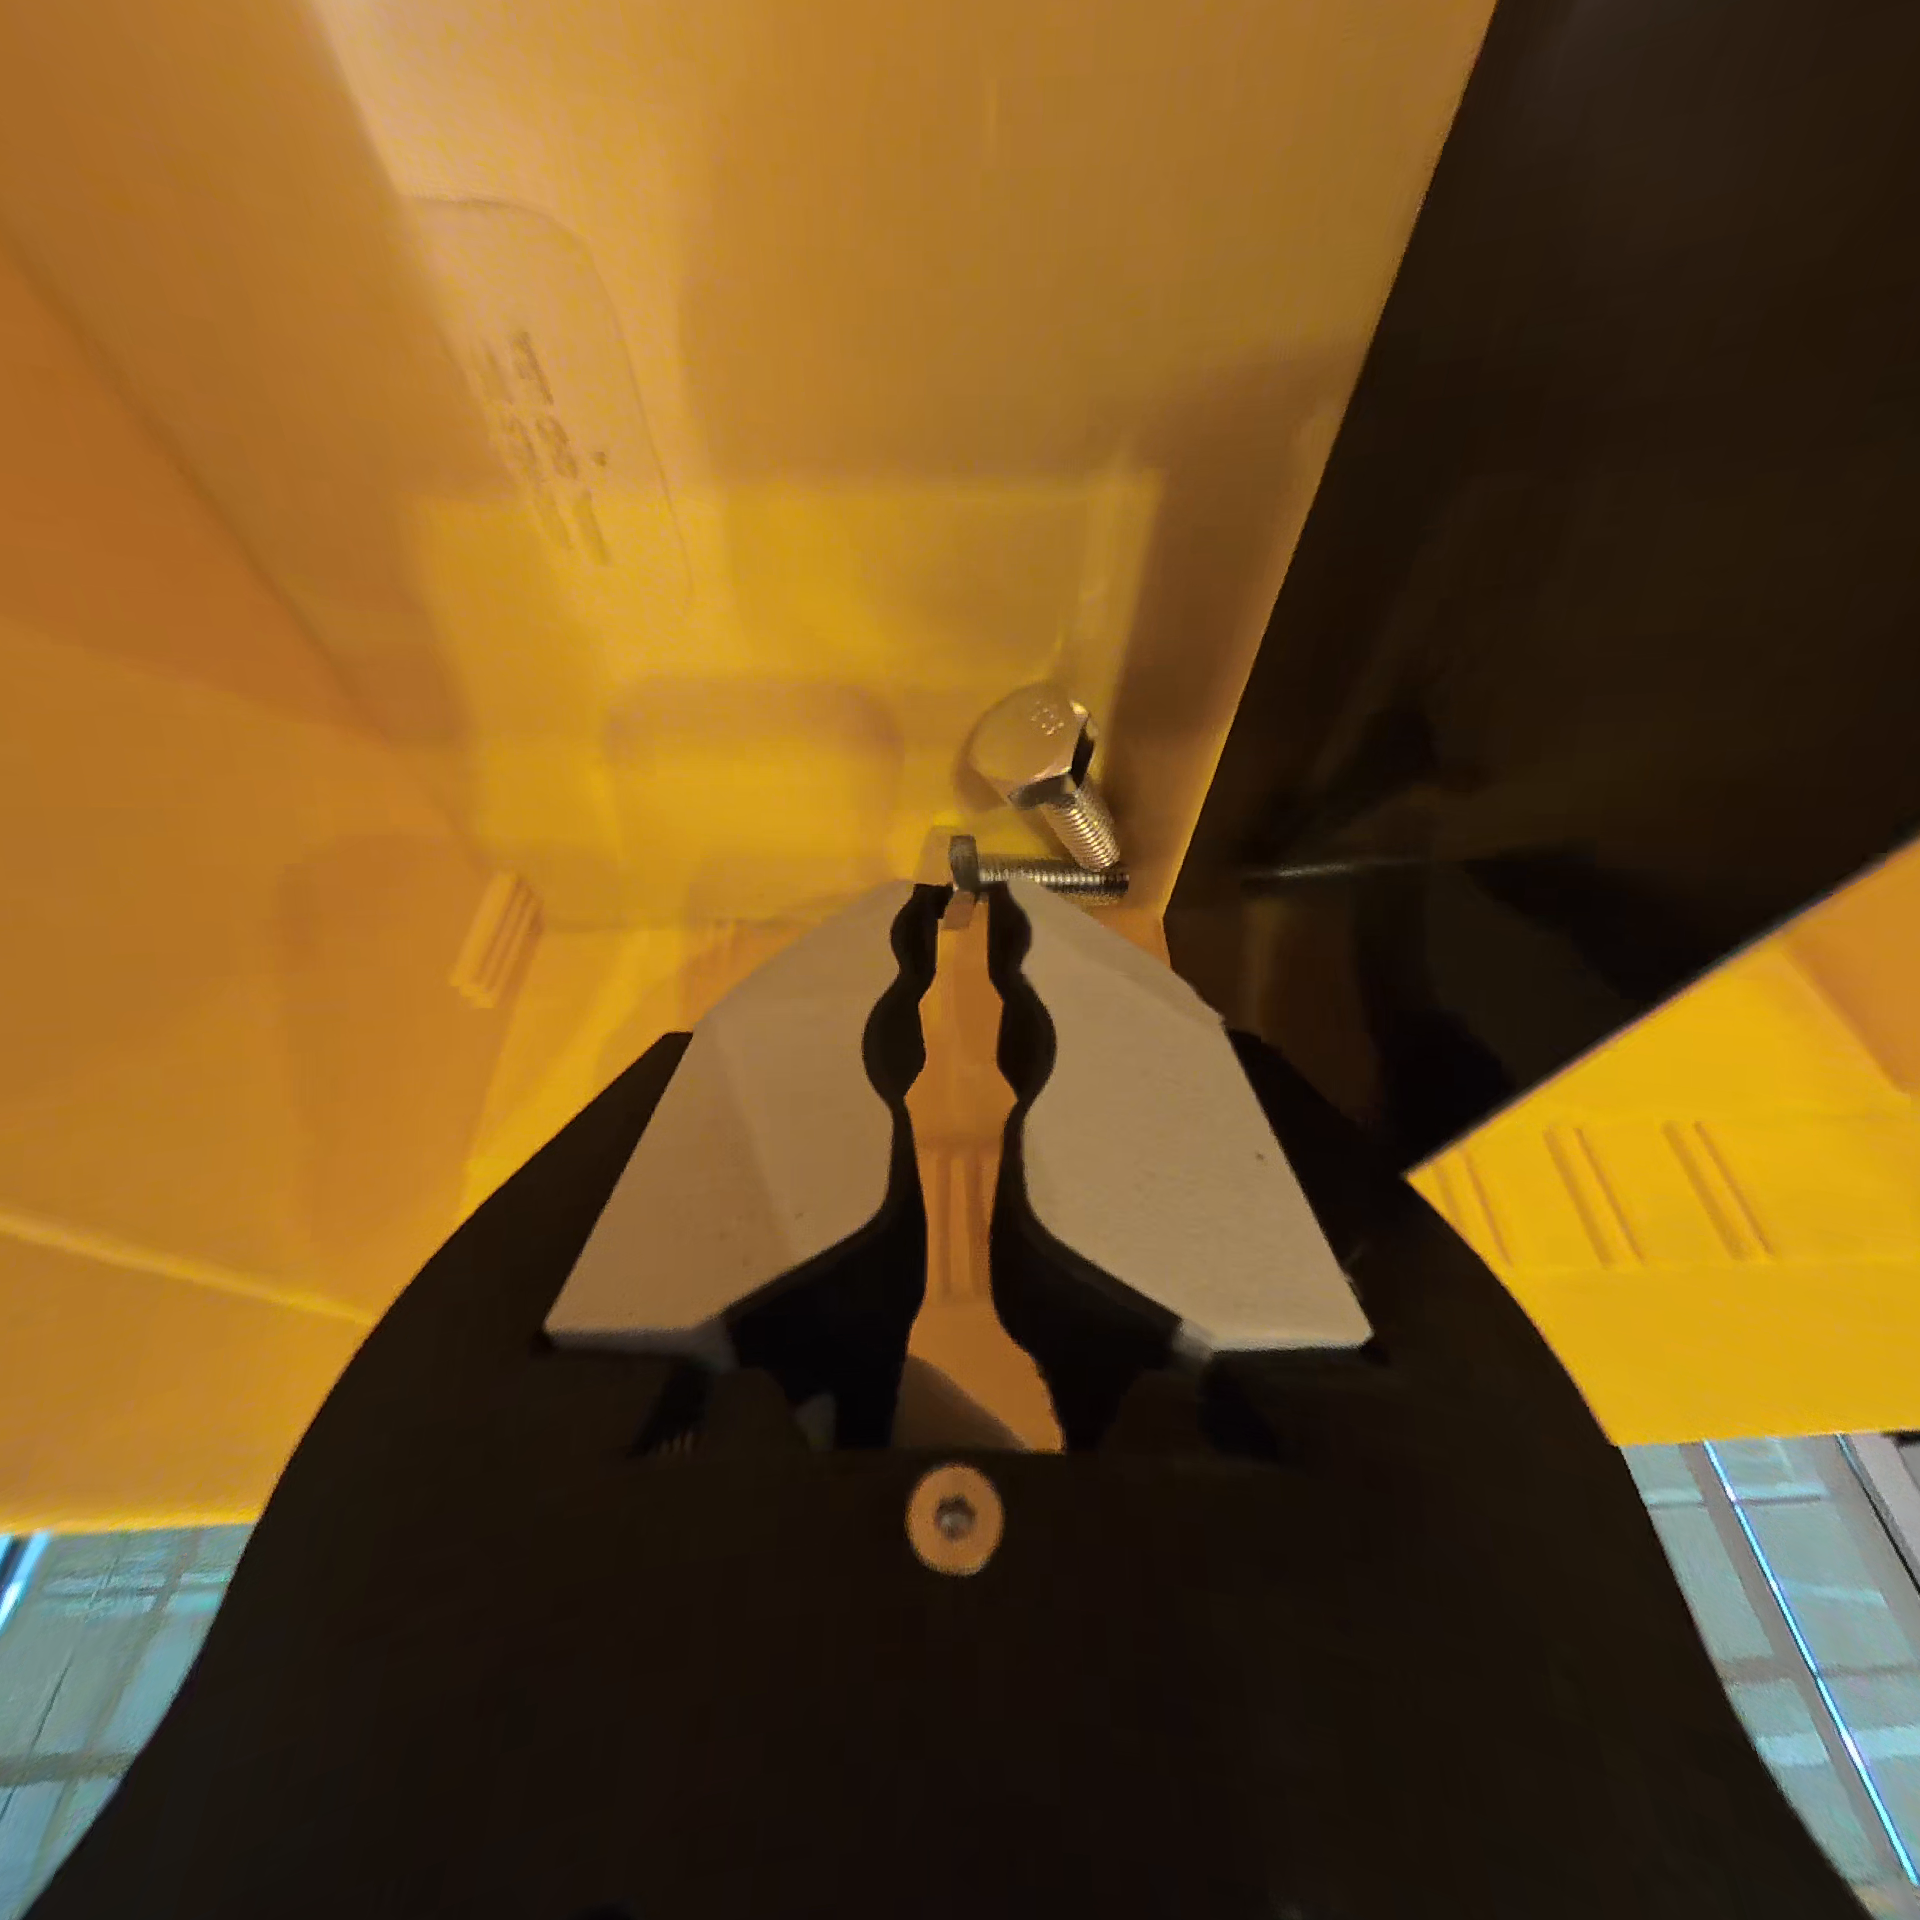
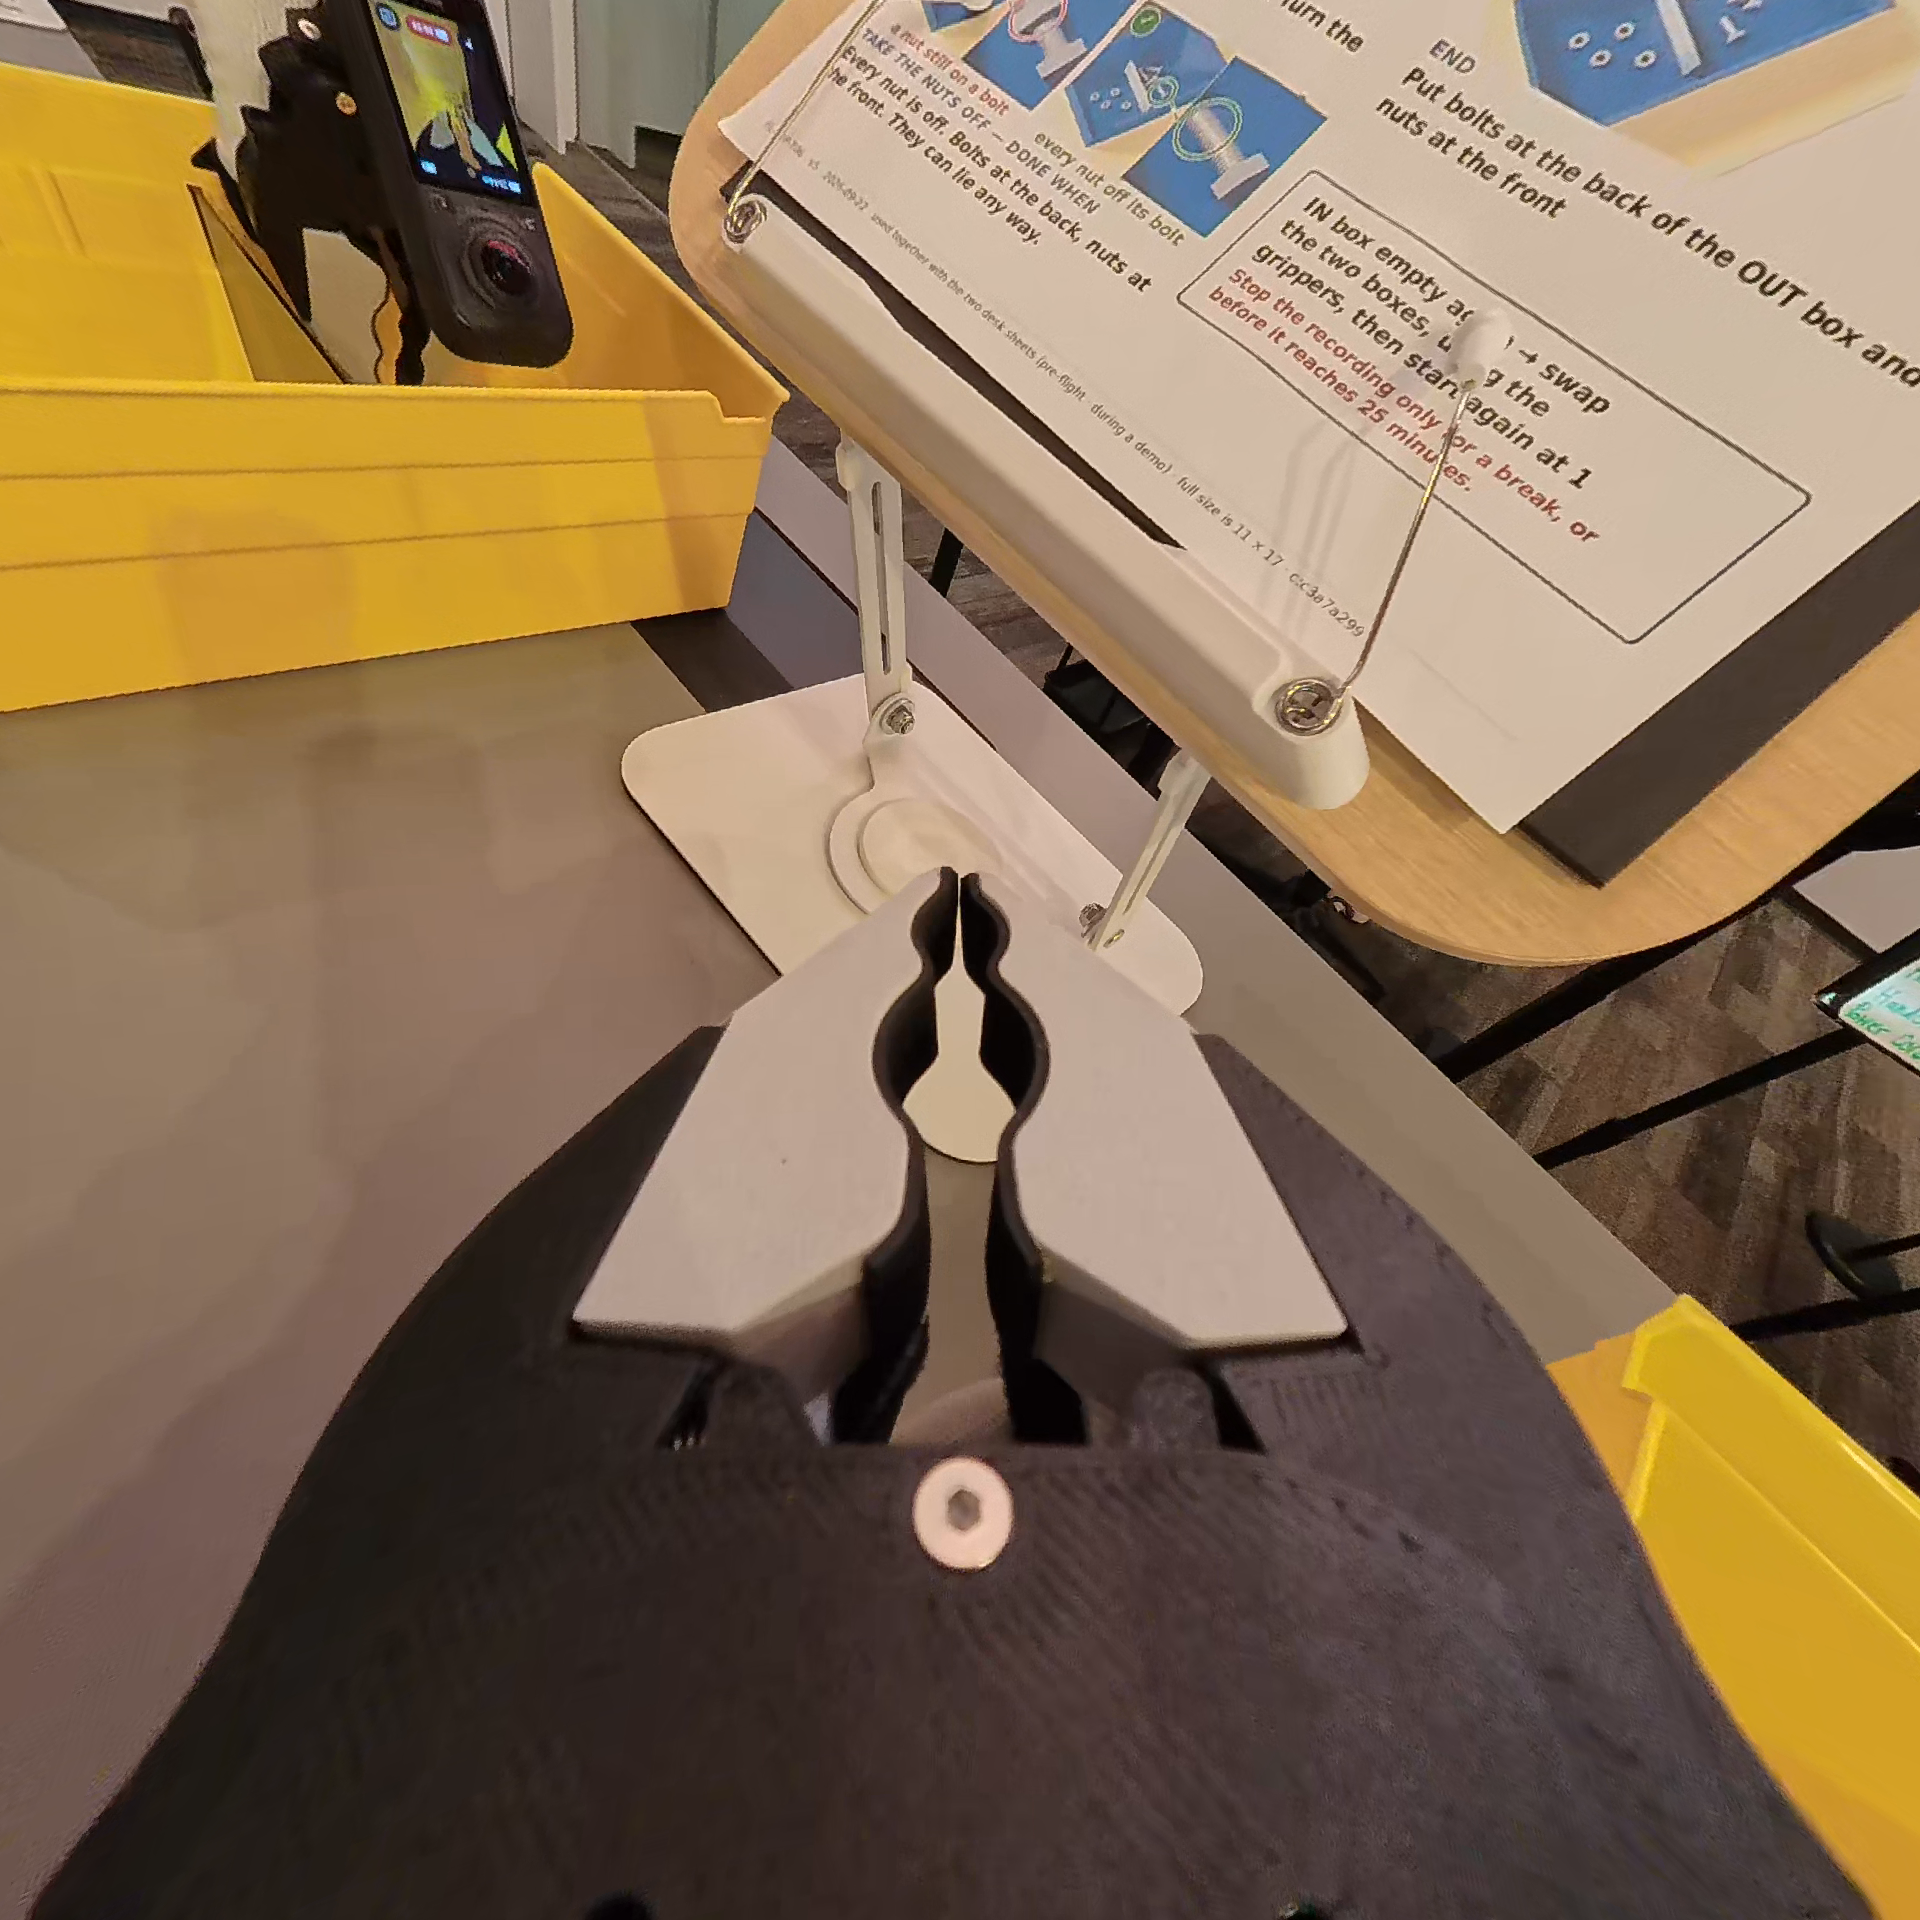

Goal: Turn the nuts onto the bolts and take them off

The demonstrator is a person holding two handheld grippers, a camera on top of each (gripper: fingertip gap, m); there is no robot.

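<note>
We are seeing the left gripper [image 1: 961,902] pinching a small bolt [image 1: 1023,878] inside a yellow bin [image 1: 312,727], a big bolt [image 1: 1049,774] lying at one o'clock, embossed lettering on the bin wall, the right gripper [image 2: 958,891] hanging over the worktop [image 2: 312,935] with jaws clenched on nothing, a printed instruction sheet [image 2: 1351,312] standing at one o'clock

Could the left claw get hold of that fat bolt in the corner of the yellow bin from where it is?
Probably yes. The left claw is already deep in the yellow bin, tips at the small bolt, which lies just in front of the fat bolt. The small bolt partly bars the way.
</note>
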